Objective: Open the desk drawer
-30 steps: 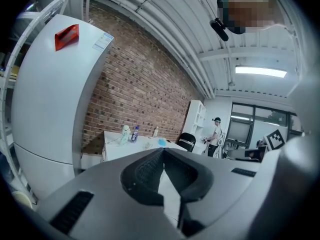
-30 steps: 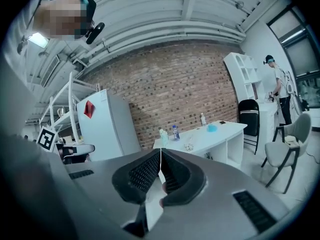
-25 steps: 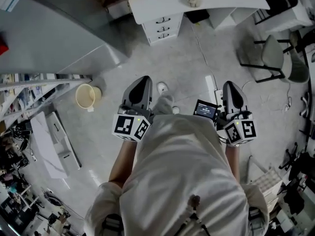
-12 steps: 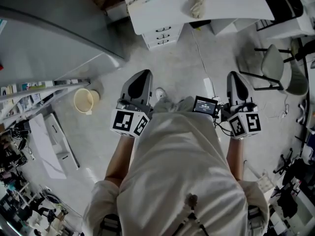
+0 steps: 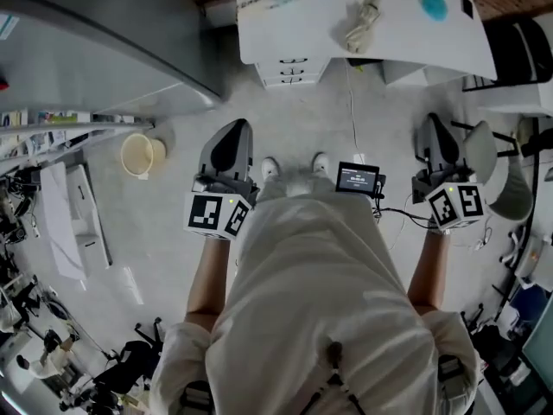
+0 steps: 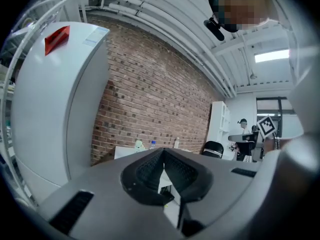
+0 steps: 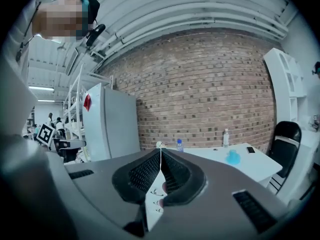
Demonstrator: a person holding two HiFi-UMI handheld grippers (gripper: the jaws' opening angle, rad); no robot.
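A white desk [image 5: 380, 37] stands ahead by the brick wall, with a white three-drawer unit [image 5: 292, 70] under its left end; the drawers are shut. My left gripper [image 5: 235, 126] is held over the floor, well short of the drawers, with its jaws shut on nothing. My right gripper [image 5: 429, 121] is farther right, short of the desk's right part, also shut and empty. In the left gripper view the shut gripper [image 6: 162, 152] points toward the desk [image 6: 126, 151]. In the right gripper view the shut gripper [image 7: 160, 152] points at the desk top [image 7: 240, 165], and the drawer fronts [image 7: 156, 204] show in the slit below.
A large white fridge [image 5: 86, 50] stands at the left, with a beige bucket [image 5: 138, 154] and a shelf rack [image 5: 52, 137] near it. A grey chair [image 5: 484, 154] and a black chair [image 5: 518, 50] are at the right. A cloth [image 5: 363, 20] and a blue object [image 5: 435, 3] lie on the desk.
The person has stepped toward the desk, which now shows more fully. The right gripper has swung out to the right; the left has shifted a little. Both stayed shut.
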